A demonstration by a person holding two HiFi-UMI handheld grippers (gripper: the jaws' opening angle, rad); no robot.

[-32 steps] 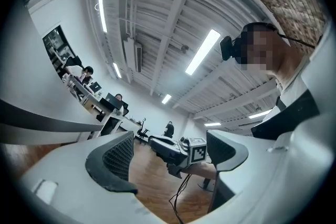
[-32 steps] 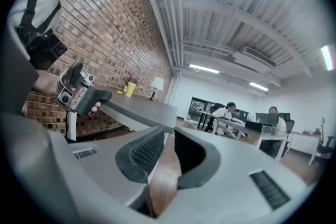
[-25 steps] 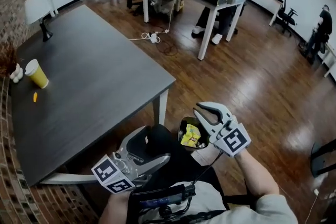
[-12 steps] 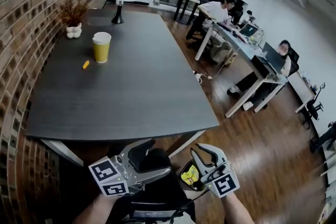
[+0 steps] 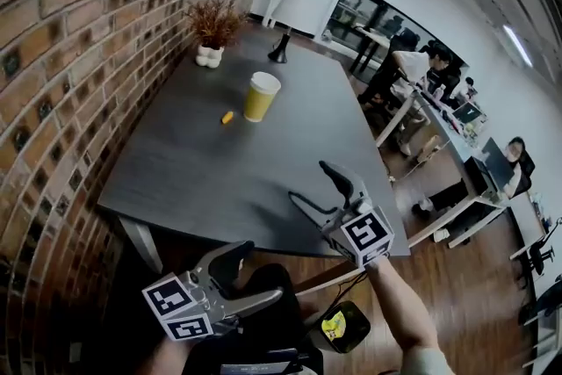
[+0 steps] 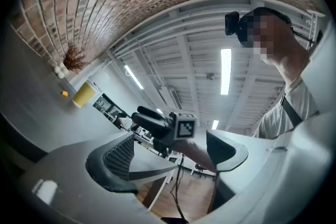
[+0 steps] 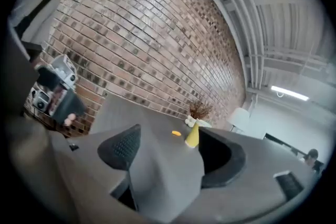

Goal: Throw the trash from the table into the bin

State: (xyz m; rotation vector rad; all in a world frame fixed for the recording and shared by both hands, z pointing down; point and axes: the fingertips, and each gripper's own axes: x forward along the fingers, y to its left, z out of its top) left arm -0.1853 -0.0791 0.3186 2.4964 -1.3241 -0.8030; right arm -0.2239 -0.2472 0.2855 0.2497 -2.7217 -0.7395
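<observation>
A yellow paper cup [image 5: 261,96] stands upright on the dark table [image 5: 202,180], with a small orange scrap [image 5: 226,117] just left of it. My right gripper [image 5: 316,184] hangs over the table's near right corner, jaws opening wide, nothing between them; it faces the cup [image 7: 192,135] and scrap [image 7: 176,133]. My left gripper [image 5: 250,277] is low by my body, open and empty. The black bin [image 5: 342,327] sits on the floor below the right arm with a yellow wrapper inside.
A brick wall [image 5: 70,57] runs along the table's left side. A dried plant in a white pot [image 5: 213,22] and a lamp [image 5: 285,13] stand at the table's far end. People sit at desks [image 5: 439,75] to the right.
The view has swung from the bin to the table. My right gripper rose from over the bin to the table's corner and its jaws spread wide. The left gripper stayed low.
</observation>
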